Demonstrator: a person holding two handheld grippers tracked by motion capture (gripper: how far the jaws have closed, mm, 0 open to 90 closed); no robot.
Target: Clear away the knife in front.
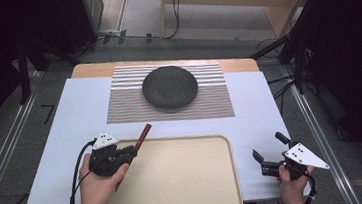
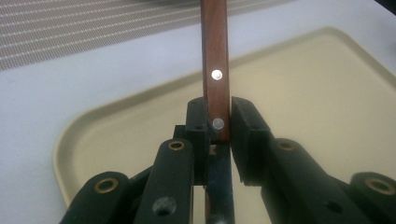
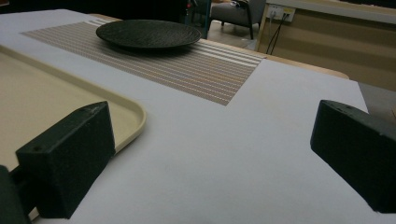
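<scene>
Left gripper [image 1: 132, 151] clamps a wooden handle [image 1: 144, 134] (perhaps a knife's) over the tray [image 1: 186, 182].

Plate [image 1: 170, 87] on the striped mat [image 1: 214, 101] — behind the tray [image 1: 176, 183] — all on the table [image 1: 62, 143].

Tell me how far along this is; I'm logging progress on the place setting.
Done: the plate sits on the striped mat. In hand: the left gripper is shut on a wooden handle, held over the tray's corner. Left: setting it down, probably by the plate. The right gripper waits open and empty.
</scene>
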